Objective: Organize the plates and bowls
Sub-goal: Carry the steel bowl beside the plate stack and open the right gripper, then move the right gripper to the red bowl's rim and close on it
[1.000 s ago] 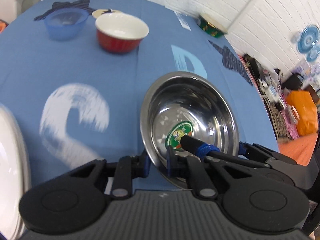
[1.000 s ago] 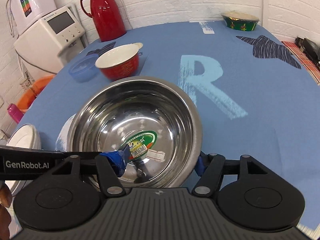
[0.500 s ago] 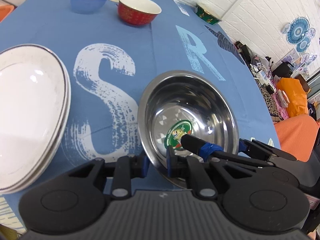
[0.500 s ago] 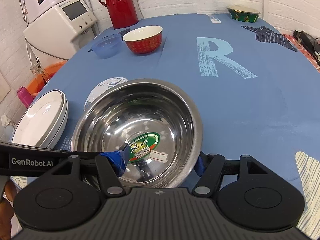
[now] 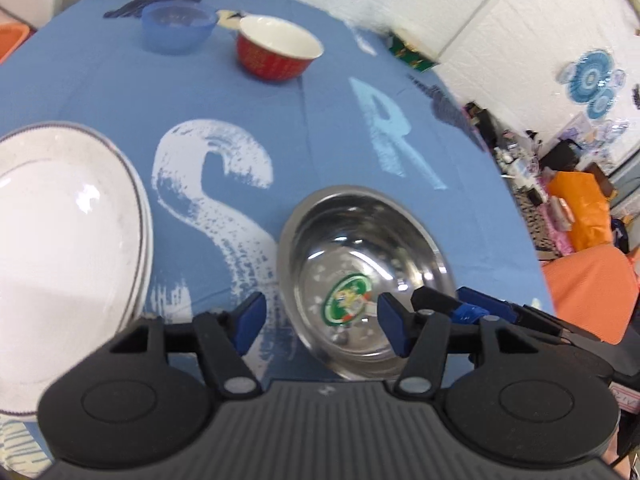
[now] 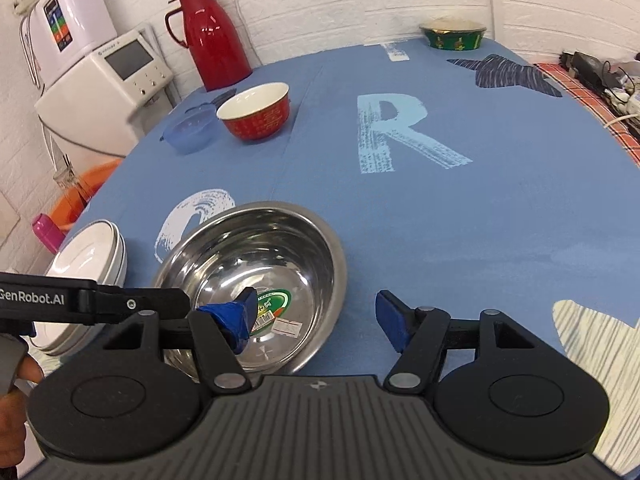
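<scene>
A steel bowl with a green sticker inside rests upright on the blue tablecloth, near the front edge. My left gripper is open across the bowl's left rim, one finger inside and one outside. My right gripper is open across the right rim of the steel bowl in the same way. Neither grips it. A stack of white plates lies just left of the bowl. A red bowl and a blue plastic bowl stand at the far left.
A red thermos and a green bowl stand at the table's far edge. A white appliance and an orange basin are beyond the left edge. An orange chair is on the right.
Both grippers were shut on the steel bowl's rim and are now open. The bowl has come down onto the cloth beside the plates.
</scene>
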`<move>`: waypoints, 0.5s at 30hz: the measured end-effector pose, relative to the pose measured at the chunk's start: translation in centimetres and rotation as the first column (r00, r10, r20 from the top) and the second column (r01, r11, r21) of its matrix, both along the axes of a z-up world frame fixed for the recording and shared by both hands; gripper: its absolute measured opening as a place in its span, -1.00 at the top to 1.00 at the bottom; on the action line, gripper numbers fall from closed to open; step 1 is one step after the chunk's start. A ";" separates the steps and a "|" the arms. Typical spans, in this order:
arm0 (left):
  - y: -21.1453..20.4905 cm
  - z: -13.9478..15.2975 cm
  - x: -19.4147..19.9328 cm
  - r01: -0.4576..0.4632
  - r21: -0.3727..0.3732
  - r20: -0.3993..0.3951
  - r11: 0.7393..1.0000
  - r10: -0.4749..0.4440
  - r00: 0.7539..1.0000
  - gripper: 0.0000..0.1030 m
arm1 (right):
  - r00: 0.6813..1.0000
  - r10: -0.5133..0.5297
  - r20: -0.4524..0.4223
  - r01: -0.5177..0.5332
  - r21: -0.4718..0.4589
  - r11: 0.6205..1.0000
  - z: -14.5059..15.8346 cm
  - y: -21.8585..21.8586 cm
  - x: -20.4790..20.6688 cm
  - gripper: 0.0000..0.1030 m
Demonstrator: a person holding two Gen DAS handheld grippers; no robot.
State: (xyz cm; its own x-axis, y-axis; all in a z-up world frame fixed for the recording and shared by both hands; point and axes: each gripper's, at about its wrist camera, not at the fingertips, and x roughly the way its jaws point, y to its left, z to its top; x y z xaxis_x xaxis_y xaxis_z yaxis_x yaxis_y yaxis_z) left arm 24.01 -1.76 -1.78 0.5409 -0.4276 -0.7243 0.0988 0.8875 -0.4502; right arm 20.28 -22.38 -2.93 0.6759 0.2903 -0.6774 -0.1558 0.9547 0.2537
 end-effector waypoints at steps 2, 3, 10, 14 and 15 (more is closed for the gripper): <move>-0.1 0.9 -0.6 0.016 -0.010 0.024 1.000 -0.016 1.000 -0.17 | 1.000 -0.021 0.012 0.020 0.036 0.999 0.6 -0.8 -0.8 0.00; -0.1 1.4 -0.9 0.024 -0.014 0.042 1.000 -0.023 0.999 -0.17 | 1.000 -0.025 0.013 0.024 0.050 0.998 0.8 -1.1 -1.1 0.00; 2.1 3.7 0.3 0.012 -0.023 0.076 1.000 -0.010 0.997 -0.21 | 0.999 -0.022 -0.040 0.028 0.135 0.990 2.2 -1.1 0.1 -0.01; 4.2 4.7 3.1 -0.054 -0.012 0.071 0.998 0.055 0.996 -0.21 | 1.000 0.024 0.012 -0.025 0.134 0.991 4.1 0.2 2.7 -0.01; 4.5 5.0 4.1 -0.069 -0.012 0.072 0.998 0.069 0.995 -0.21 | 0.999 0.028 0.032 -0.031 0.113 0.993 4.8 0.8 3.6 -0.01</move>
State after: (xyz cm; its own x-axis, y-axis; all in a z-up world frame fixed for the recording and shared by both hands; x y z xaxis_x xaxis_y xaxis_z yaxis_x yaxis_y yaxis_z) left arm 28.10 2.76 3.23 0.6198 -0.3944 -0.6785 0.0700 0.8889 -0.4528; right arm 23.86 -21.60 1.90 0.6860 0.3840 -0.6180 -0.1928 0.9150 0.3545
